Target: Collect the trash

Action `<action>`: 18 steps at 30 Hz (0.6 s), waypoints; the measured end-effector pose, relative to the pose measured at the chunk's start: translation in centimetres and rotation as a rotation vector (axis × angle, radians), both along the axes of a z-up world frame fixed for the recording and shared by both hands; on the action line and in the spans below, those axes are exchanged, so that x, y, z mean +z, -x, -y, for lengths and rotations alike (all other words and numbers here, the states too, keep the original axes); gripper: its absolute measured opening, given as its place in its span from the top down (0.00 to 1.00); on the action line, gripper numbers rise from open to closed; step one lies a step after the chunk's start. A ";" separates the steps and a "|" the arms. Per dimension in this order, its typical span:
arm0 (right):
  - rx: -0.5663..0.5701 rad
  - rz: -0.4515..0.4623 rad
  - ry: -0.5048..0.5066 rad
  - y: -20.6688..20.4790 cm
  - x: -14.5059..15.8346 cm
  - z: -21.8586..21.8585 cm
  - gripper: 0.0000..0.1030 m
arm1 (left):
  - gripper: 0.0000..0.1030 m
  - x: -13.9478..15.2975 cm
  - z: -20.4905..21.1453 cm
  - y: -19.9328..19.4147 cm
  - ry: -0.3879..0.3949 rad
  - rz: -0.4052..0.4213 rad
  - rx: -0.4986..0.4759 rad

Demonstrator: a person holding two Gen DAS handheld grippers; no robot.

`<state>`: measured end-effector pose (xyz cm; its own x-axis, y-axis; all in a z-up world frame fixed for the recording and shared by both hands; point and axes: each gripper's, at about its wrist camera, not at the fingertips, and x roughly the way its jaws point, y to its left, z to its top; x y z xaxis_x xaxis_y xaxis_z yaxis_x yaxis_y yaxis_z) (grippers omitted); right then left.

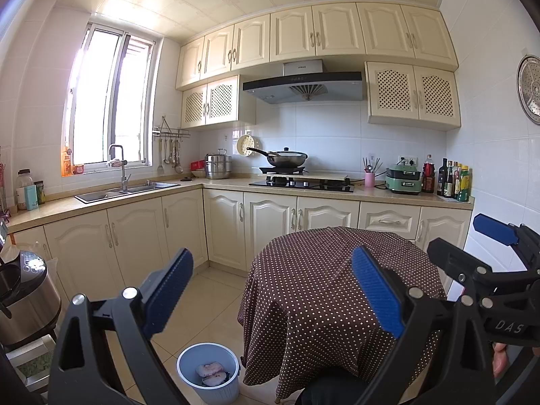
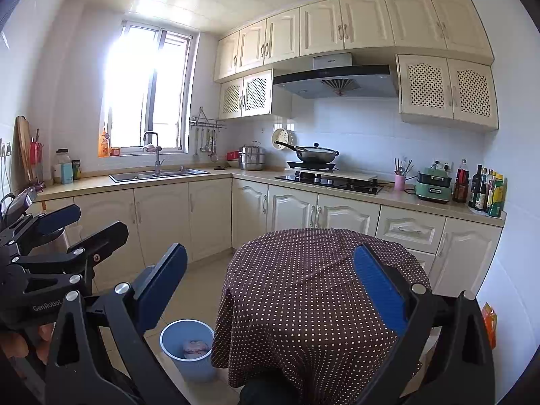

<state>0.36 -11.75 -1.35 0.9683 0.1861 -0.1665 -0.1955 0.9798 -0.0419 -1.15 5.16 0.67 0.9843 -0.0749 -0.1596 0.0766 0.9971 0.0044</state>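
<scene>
A light blue trash bin (image 1: 208,373) stands on the floor left of a round table with a brown dotted cloth (image 1: 320,290). Pinkish crumpled trash (image 1: 211,373) lies inside it. The bin also shows in the right wrist view (image 2: 187,347), with the trash (image 2: 194,348) in it. My left gripper (image 1: 273,293) is open and empty, held above the table's near left side. My right gripper (image 2: 270,290) is open and empty over the table (image 2: 320,287). The right gripper shows at the right of the left wrist view (image 1: 469,246). The left gripper shows at the left of the right wrist view (image 2: 86,224).
Cream cabinets and a counter (image 1: 222,184) run along the back, with a sink (image 1: 125,191), a stove with a wok (image 1: 287,160) and bottles (image 1: 452,179). A steel cooker (image 1: 23,297) stands at the left. Tiled floor (image 1: 206,300) lies between table and cabinets.
</scene>
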 end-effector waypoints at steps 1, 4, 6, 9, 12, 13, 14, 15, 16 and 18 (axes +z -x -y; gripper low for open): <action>0.000 0.000 0.000 0.0 0.0 0.0 0.07 | 0.10 0.0 0.0 0.0 0.001 0.000 0.000; 0.003 -0.001 0.000 -0.2 0.0 0.1 0.07 | 0.10 0.0 0.0 0.0 0.000 -0.001 0.000; 0.003 -0.001 0.001 -0.2 0.0 0.2 0.07 | 0.10 0.0 0.0 -0.1 0.001 -0.002 0.001; 0.005 -0.002 0.000 -0.3 -0.1 0.2 0.07 | 0.10 -0.2 -0.2 -0.1 0.002 -0.006 0.001; 0.005 -0.003 0.000 -0.4 -0.1 0.3 0.07 | 0.10 -0.5 -0.4 -0.1 0.003 -0.009 0.001; 0.005 -0.006 0.000 -0.4 -0.1 0.3 0.07 | 0.10 -0.5 -0.4 -0.1 0.003 -0.010 0.001; 0.006 -0.008 0.000 -0.6 -0.2 0.4 0.07 | 0.10 -0.6 -0.5 -0.1 0.004 -0.011 0.001; 0.006 -0.011 0.001 -0.8 -0.3 0.3 0.07 | 0.10 -0.7 -0.5 -0.1 0.005 -0.012 0.001; 0.006 -0.015 0.003 -1.0 -0.4 0.3 0.07 | 0.10 -0.8 -0.6 -0.2 0.005 -0.014 0.001; 0.007 -0.025 0.012 -1.5 -0.7 0.1 0.07 | 0.10 -1.1 -0.8 -0.4 0.003 -0.022 0.004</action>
